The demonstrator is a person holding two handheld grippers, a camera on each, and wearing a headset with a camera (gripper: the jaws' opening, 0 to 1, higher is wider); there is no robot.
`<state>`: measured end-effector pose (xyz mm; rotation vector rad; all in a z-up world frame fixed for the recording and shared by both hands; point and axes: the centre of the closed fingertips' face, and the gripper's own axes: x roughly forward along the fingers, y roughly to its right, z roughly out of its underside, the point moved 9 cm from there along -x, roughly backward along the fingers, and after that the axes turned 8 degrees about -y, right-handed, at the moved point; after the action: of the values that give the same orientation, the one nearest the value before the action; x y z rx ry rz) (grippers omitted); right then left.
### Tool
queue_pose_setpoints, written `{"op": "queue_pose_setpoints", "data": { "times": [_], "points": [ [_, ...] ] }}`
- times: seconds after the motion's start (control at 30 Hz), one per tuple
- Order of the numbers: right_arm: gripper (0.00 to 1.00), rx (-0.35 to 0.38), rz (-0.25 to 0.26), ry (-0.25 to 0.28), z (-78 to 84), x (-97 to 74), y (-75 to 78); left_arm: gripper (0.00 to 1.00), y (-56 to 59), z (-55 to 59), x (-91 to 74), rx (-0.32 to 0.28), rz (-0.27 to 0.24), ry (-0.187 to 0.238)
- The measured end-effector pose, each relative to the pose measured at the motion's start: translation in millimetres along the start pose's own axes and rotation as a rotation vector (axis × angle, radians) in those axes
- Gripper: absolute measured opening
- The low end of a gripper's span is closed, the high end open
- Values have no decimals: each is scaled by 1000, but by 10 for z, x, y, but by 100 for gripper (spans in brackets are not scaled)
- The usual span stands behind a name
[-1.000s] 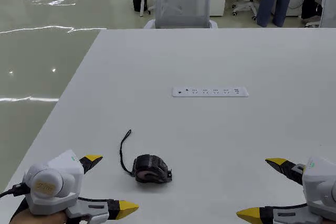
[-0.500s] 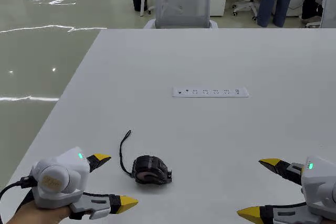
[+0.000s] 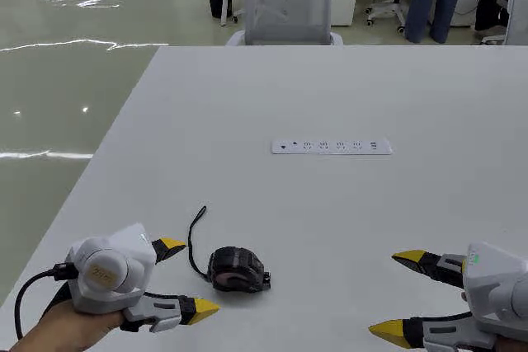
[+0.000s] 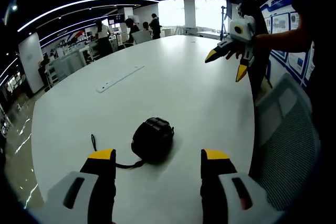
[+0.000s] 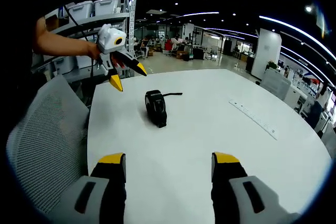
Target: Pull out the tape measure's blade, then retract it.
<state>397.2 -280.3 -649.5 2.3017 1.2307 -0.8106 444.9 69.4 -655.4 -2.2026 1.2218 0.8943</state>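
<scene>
1. White worktop (image 3: 330,220) runs across the head view. We see the tape measure (image 3: 238,269) lying near its close edge, blade wound in. Its black strap (image 3: 193,241) curls away toward the far side. Our left tongs (image 3: 194,277) hover just beside the tape measure on its left, jaws spread, gripping nothing. Our right tongs (image 3: 388,294) hover well apart from it on the right, also spread and empty. A power strip (image 3: 332,147) lies further up the worktop, and a grey chair (image 3: 287,2) stands at the far end.
2. Through the left gripper view, our yellow-tipped jaws stand wide apart. The tape measure (image 4: 152,139) sits on the worktop just ahead, between them and untouched. The strap (image 4: 126,165) trails toward the left jaw. We see the right tongs (image 4: 224,66) held above the worktop's far side, jaws parted.
3. Through the right gripper view, our jaws are again spread with nothing between them. The tape measure (image 5: 155,107) lies well ahead on the worktop. The left tongs (image 5: 129,79) hang above and just left of it, jaws open. The power strip (image 5: 254,116) lies off to the right.
</scene>
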Motion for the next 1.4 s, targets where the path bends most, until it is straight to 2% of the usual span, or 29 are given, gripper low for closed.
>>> {"op": "queue_pose_setpoints", "data": {
  "times": [0.43, 0.63, 0.8, 1.1, 1.27, 1.4],
  "points": [
    [59, -63, -47, -5, -68, 186, 58, 58, -73, 0, 168, 39, 31, -45],
    [55, -97, -70, -6, -100, 296, 98, 57, -156, -3, 261, 47, 30, -61],
    [52, -121, -89, -4, -138, 391, 111, 56, -206, -8, 307, 60, 52, -75],
    [49, -150, -119, -11, -183, 548, 140, 53, -215, -30, 381, 99, 82, -90],
    [47, -168, -132, -16, -212, 633, 186, 52, -214, -27, 448, 128, 112, -112],
    [46, -182, -139, -17, -248, 682, 201, 51, -225, -34, 480, 141, 112, -118]
  ]
}}
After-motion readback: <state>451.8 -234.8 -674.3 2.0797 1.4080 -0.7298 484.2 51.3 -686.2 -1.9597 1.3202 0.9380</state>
